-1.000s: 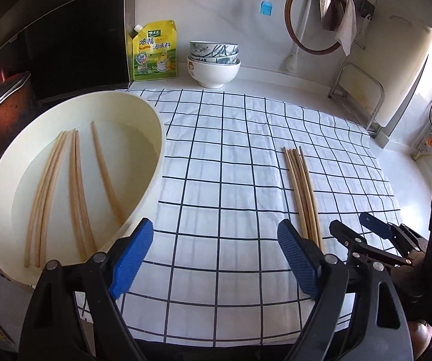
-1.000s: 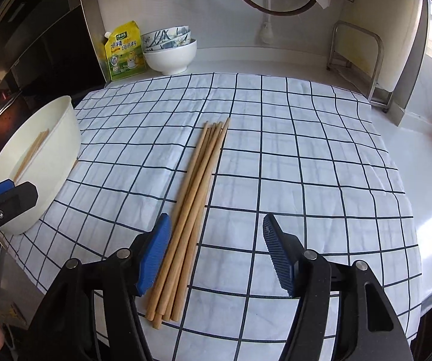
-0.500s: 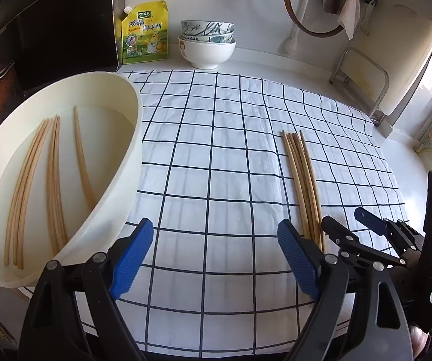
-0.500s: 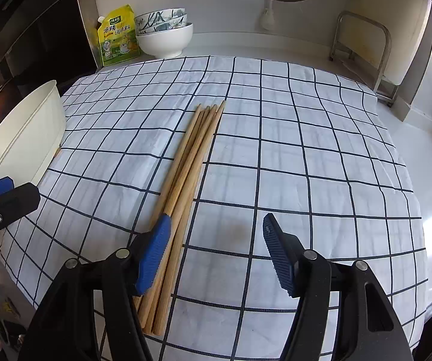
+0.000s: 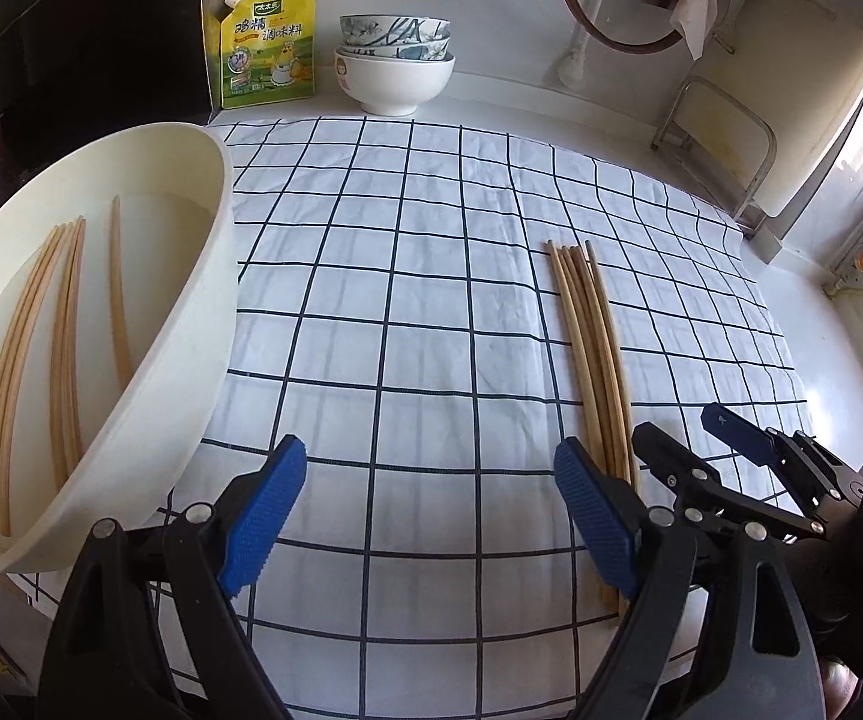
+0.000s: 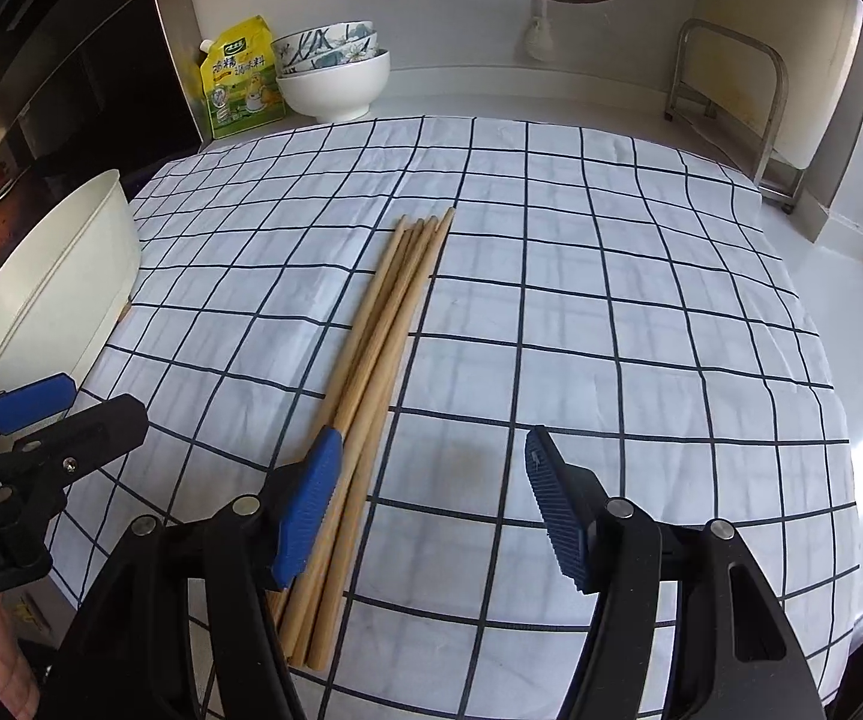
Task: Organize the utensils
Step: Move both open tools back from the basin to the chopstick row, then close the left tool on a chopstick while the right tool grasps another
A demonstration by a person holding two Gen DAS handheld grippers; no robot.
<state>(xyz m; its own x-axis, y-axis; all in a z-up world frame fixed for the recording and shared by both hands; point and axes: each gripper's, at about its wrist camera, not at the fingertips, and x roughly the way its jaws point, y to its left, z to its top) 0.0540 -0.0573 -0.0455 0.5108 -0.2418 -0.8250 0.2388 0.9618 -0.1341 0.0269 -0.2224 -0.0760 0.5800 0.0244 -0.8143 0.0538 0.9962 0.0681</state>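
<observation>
A kitchen bench (image 5: 821, 324) draped with a white cloth (image 5: 431, 300) ruled in dark squares, seen from cameras on two hand-held grippers. The left gripper (image 5: 425, 501) hangs over bare cloth with its blue-padded fingers (image 5: 263, 498) spread wide and nothing between them. The right gripper (image 6: 428, 501) hovers above the near end of a bundle of wooden chopsticks (image 6: 383, 348), which lies on the middle of the cloth with its tips pointing toward the back wall; its fingers (image 6: 308, 501) are parted too, the left pad over the bundle's left edge, the other chopsticks lying in the gap, none of them pinched. Whether that pad touches the wood cannot be told.

At the cloth's left edge stands a cream oval tub (image 5: 215, 324), tilted toward the camera in the left wrist view, with more chopsticks (image 5: 65, 348) lying lengthwise on its floor: a close group on the left and a single one a little apart to the right. The two sets are well apart, the tub's wall between them.

Against the back wall stand a yellow seasoning pouch (image 5: 268, 42) and, just beside it, a stack of bowls (image 5: 395, 63), patterned ones nested in a plain white one. A metal rack (image 6: 731, 102) stands at the far right corner. Part of a person's hand (image 6: 2, 660) shows at the lower left of the right wrist view.
</observation>
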